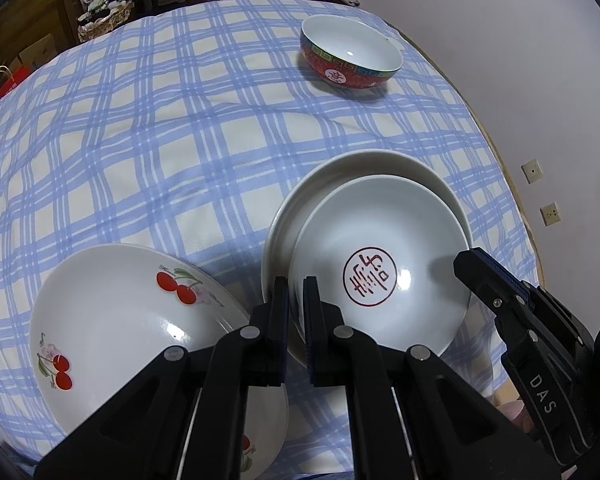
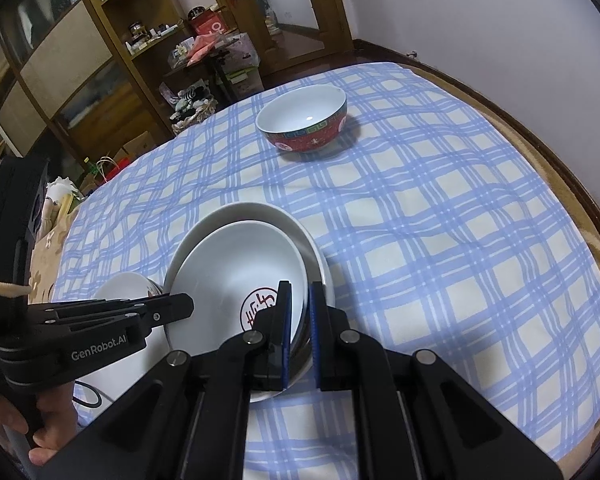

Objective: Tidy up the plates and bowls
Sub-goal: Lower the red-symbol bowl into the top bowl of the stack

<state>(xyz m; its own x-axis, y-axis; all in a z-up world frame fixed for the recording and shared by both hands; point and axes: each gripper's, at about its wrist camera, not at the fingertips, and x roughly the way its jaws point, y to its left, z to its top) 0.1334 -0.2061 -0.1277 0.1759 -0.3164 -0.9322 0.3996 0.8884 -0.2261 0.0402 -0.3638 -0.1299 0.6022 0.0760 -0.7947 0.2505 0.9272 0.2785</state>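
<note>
Worktop [image 1: 180, 140]: checked cloth, broad clear centre.
Left gripper [image 1: 296, 312]: clamped on stamped plate [image 1: 380, 240] rim.
Right gripper [image 2: 298, 320]: clamped on opposite rim.
Red bowl [image 1: 350, 54]: well apart, far edge.

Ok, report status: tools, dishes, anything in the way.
Left tool and right tool both shut on stamped plate rims, opposite sides. It sits in white plate. Cherry plate beside; red bowl far off.

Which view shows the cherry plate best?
The left wrist view: the cherry plate fills the lower left, cherries clear. The right wrist view shows only a sliver behind the left gripper.
</note>
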